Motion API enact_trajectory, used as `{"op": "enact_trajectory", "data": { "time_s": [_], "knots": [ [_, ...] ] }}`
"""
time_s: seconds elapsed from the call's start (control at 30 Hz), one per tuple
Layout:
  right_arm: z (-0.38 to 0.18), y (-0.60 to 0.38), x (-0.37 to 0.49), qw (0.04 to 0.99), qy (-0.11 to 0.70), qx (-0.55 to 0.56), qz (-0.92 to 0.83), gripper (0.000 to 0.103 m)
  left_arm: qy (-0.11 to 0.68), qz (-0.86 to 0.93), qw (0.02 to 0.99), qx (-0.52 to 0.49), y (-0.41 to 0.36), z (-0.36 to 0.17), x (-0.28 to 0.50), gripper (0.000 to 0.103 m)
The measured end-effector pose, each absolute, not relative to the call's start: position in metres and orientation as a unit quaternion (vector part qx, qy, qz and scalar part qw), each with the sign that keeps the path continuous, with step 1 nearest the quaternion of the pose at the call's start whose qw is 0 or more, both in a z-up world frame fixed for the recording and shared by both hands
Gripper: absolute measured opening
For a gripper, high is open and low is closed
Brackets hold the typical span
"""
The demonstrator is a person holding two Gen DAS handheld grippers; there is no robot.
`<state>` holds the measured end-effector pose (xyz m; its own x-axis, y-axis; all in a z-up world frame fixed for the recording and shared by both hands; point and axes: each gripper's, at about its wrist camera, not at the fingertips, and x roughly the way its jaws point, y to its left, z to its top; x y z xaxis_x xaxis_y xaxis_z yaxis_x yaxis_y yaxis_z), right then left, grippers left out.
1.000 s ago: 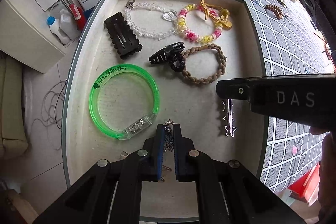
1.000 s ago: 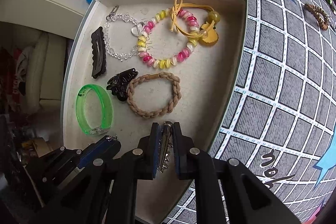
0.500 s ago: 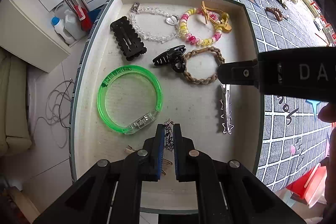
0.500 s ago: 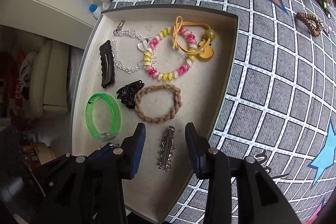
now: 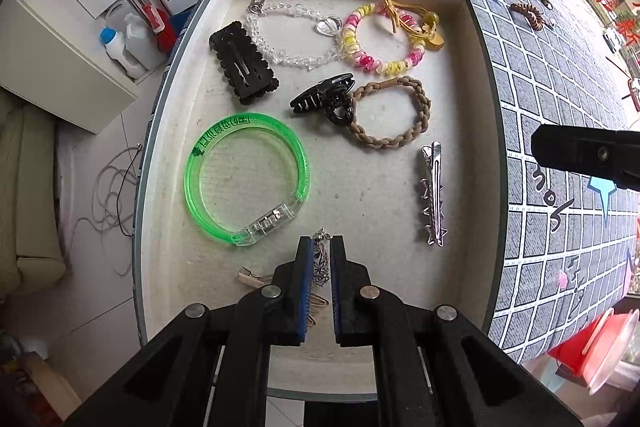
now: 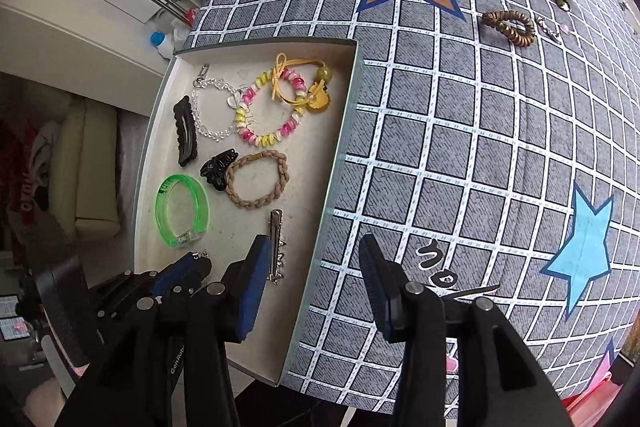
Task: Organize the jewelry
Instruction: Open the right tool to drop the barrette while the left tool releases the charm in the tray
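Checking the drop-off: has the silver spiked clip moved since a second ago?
Yes. The silver spiked clip left the right gripper and lies in the tray.

The tray [image 5: 486, 75] held four bracelets: a green bangle [image 5: 244, 179], a clear bead chain [image 5: 288, 39], a pink-and-yellow coil [image 5: 380, 39] and a braided tan band [image 5: 390, 119]. Three hair clips lay there: a black snap clip [image 5: 244, 67], a black claw clip [image 5: 324, 97] and a silver star clip [image 5: 434, 193]. Two grippers showed
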<state>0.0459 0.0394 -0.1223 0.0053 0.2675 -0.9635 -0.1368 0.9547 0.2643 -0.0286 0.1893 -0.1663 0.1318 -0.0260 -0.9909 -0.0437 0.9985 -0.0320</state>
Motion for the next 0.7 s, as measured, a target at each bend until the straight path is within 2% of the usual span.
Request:
{"op": "enact_trajectory", "data": {
  "time_s": [0.33, 0.37, 0.4, 0.43, 0.47, 0.7],
  "knots": [
    [-0.125, 0.033, 0.031, 0.701, 0.697, 0.047, 0.141, 0.049, 0.665, 0.003, 0.747, -0.023, 0.185, -0.171, -0.024, 0.015],
    [-0.125, 0.033, 0.03, 0.702, 0.697, 0.047, 0.142, 0.049, 0.665, 0.004, 0.746, -0.024, 0.186, -0.171, -0.024, 0.033],
    [-0.124, 0.034, 0.03, 0.702, 0.696, 0.046, 0.142, 0.049, 0.665, 0.009, 0.746, -0.023, 0.187, -0.17, -0.024, 0.057],
    [-0.124, 0.035, 0.029, 0.703, 0.695, 0.046, 0.142, 0.049, 0.661, 0.017, 0.75, -0.023, 0.188, -0.167, -0.025, 0.1],
    [-0.123, 0.035, 0.029, 0.703, 0.695, 0.046, 0.143, 0.049, 0.65, 0.024, 0.759, -0.02, 0.188, -0.162, -0.027, 0.103],
    [-0.12, 0.031, 0.026, 0.706, 0.692, 0.048, 0.14, 0.049, 0.642, 0.012, 0.766, -0.021, 0.185, -0.149, -0.027, 0.103]
  ]
}}
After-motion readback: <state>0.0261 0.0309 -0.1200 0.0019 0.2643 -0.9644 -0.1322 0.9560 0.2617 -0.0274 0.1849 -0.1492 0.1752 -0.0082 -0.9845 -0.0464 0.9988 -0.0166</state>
